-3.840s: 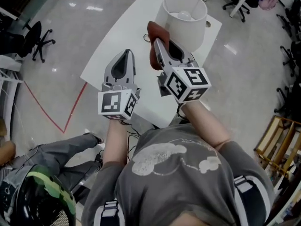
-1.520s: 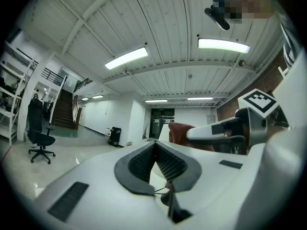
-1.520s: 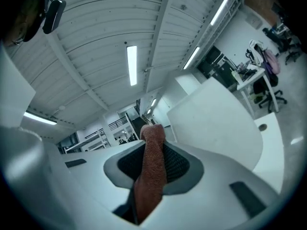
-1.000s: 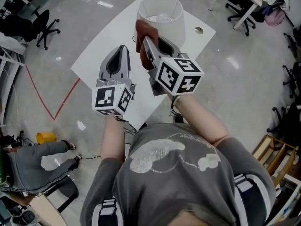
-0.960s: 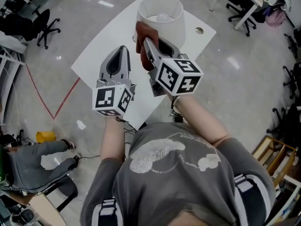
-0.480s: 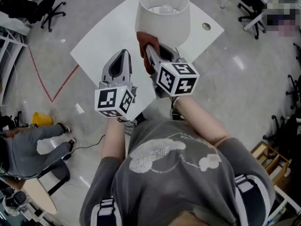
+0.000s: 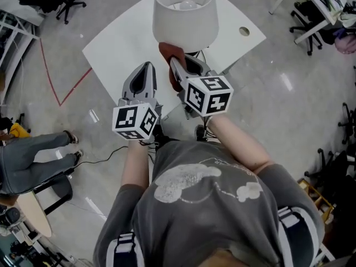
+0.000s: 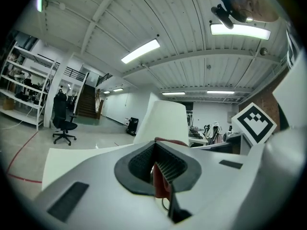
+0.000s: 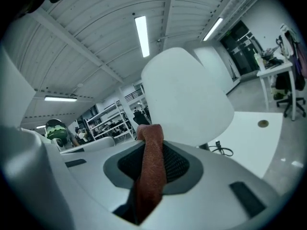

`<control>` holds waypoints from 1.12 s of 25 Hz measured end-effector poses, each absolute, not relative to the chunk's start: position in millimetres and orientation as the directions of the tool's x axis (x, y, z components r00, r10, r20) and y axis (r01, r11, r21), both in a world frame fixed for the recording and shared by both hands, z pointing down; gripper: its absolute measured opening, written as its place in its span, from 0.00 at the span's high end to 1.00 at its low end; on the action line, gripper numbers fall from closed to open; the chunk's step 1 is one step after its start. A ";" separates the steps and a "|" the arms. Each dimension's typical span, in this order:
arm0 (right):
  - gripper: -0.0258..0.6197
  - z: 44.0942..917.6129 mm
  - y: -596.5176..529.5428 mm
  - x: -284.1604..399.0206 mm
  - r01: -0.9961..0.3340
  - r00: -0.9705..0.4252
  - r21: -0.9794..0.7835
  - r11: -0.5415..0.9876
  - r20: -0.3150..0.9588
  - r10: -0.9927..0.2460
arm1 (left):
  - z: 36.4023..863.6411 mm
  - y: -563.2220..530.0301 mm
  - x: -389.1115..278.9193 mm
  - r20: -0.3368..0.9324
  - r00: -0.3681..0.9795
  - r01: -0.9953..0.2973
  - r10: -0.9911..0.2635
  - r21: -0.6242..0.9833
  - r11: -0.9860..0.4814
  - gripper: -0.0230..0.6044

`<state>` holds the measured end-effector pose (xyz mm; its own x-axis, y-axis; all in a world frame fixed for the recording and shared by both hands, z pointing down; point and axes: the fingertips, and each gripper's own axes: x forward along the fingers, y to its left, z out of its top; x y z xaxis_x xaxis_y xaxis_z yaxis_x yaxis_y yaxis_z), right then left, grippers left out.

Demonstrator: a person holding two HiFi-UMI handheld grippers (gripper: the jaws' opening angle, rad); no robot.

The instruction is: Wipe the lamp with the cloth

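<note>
Here my right gripper (image 7: 177,65) pinches the rust-red cloth (image 7: 167,50) at the lower rim of the white lamp (image 7: 185,15) on the table (image 7: 119,40). My left gripper (image 7: 146,67) hovers just beside, jaws pressed together, empty.

The lamp (image 7: 184,13) stands on the table (image 7: 119,43), toward its far side. The cloth (image 7: 168,54), pinched between the jaws of the right gripper (image 7: 178,65), sits just before the lamp's near side. The left gripper (image 7: 147,67), jaws together, hangs just left of the right one, above the table's near edge
</note>
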<state>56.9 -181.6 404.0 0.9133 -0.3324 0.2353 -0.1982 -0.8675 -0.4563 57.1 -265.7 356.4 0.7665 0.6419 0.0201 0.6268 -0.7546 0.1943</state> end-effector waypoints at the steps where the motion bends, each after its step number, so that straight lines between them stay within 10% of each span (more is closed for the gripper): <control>1: 0.83 397.3 -179.8 52.7 -0.222 0.912 -0.450 -0.865 0.219 -0.348 | 352.6 -261.8 53.1 0.010 0.771 0.624 0.637 0.192 -0.758 0.95; 12: 0.83 296.9 -157.1 41.4 -0.480 0.853 -0.345 -0.807 0.030 -0.520 | 275.5 -236.1 31.5 -0.125 0.780 0.625 0.614 0.107 -0.773 0.95; 28: 0.83 311.3 -135.9 70.2 -0.413 0.883 -0.371 -0.831 0.060 -0.466 | 286.9 -231.5 66.6 -0.085 0.719 0.695 0.690 0.102 -0.712 0.95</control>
